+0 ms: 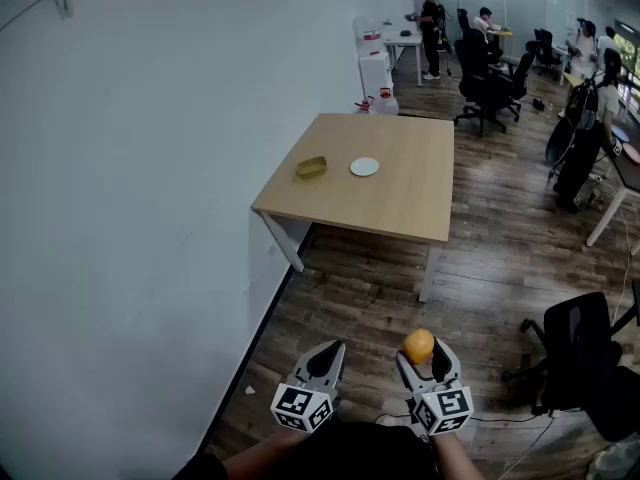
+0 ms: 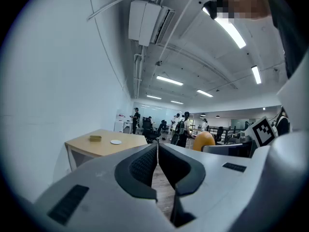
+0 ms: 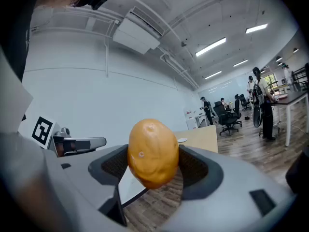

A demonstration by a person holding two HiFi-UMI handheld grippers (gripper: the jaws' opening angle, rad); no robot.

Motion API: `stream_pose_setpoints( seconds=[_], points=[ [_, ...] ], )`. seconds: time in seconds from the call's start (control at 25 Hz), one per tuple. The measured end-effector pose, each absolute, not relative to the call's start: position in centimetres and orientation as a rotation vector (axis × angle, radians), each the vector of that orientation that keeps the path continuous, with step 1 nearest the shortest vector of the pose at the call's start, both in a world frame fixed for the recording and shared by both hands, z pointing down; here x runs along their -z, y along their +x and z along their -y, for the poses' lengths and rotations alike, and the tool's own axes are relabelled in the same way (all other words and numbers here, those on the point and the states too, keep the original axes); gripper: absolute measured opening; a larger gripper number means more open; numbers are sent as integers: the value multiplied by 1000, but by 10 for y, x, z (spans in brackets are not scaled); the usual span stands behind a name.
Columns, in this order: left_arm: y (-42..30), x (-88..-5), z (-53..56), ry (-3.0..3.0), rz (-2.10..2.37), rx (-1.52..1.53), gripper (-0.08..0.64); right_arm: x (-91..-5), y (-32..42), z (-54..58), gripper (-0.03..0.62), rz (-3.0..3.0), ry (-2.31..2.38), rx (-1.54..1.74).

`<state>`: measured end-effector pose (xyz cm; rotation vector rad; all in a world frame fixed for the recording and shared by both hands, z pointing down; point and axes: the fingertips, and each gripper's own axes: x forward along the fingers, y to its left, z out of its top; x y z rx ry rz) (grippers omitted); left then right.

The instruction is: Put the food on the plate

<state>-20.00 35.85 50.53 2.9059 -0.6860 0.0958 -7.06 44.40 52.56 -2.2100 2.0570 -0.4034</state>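
My right gripper point(image 1: 419, 360) is shut on an orange-yellow potato point(image 3: 153, 152), which also shows as an orange ball point(image 1: 418, 346) between the jaw tips in the head view. My left gripper point(image 1: 324, 358) hangs beside it, shut and empty, its pads point(image 2: 145, 166) nearly touching. Both are held low over the wood floor, well short of the light wooden table point(image 1: 400, 193). On that table lie a small white plate point(image 1: 364, 167) and, to its left, a yellowish-brown block of food point(image 1: 311, 167). The plate point(image 2: 116, 141) and the block point(image 2: 95, 138) also show far off in the left gripper view.
A white wall point(image 1: 150, 188) runs along the left, up to the table's side. A black office chair point(image 1: 585, 363) stands at my right. Farther back are more chairs point(image 1: 490, 83), desks and several people point(image 1: 430, 28).
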Motion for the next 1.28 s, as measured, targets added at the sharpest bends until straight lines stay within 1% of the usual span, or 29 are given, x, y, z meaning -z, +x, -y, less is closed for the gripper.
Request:
stream_pose_setpoints(
  seconds=[0.48, 0.8, 1.08, 1.28],
  points=[
    [-204, -513, -338, 2852, 697, -107, 15, -520, -64, -425, 376, -2062, -2271, 415],
    [-193, -526, -353, 2830, 724, -127, 15, -532, -53, -414, 376, -2145, -2236, 429],
    [-161, -536, -342, 2817, 683, -127, 15, -542, -32, -411, 376, -2114, -2259, 485],
    [-135, -550, -308, 2798, 598, -116, 15, -550, -18, -381, 376, -2077, -2285, 519]
  ],
)
